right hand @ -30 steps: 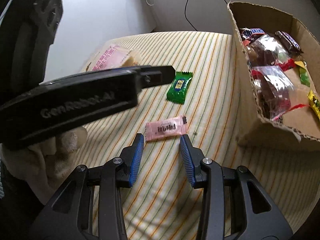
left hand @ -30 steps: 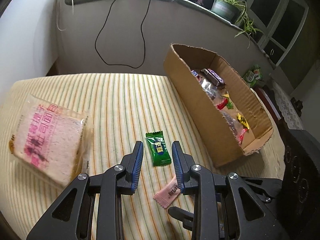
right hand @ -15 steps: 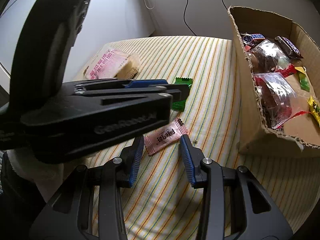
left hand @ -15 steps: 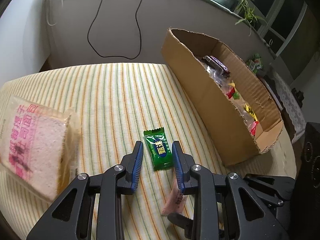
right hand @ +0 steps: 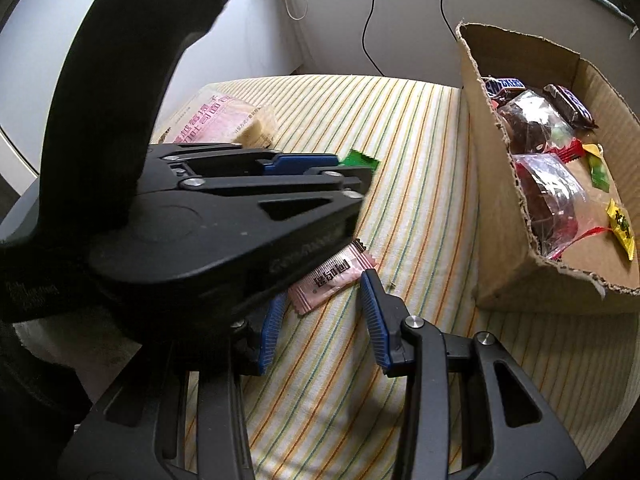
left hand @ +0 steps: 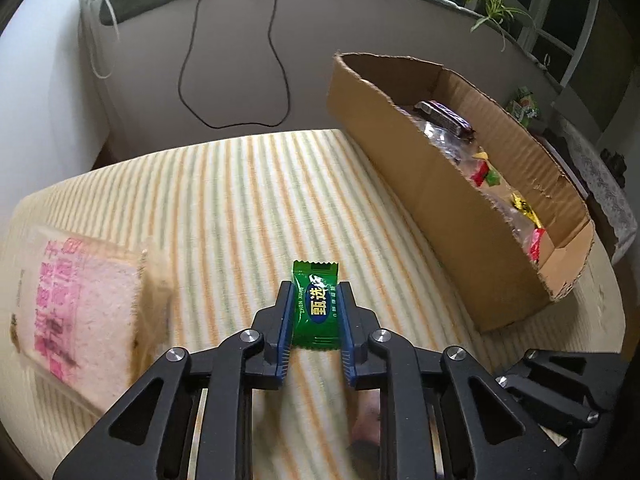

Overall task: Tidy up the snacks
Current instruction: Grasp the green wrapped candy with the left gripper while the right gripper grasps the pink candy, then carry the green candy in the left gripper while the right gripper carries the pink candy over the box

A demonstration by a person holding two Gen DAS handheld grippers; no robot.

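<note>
Green candy (left hand: 316,306) sits pinched between the left gripper (left hand: 314,300) pads, whose jaws have just been closing on its middle, near the box (left hand: 436,216) (already stocked with snacks) on the striped cloth (left hand: 240,200). Light and crinkly, it looks best held across its padded centre, not the slippery ends. From the right wrist, the right gripper (right hand: 324,292) stands open around a pink candy (right hand: 334,276), not pressing it, beside the box (right hand: 508,280).
</note>
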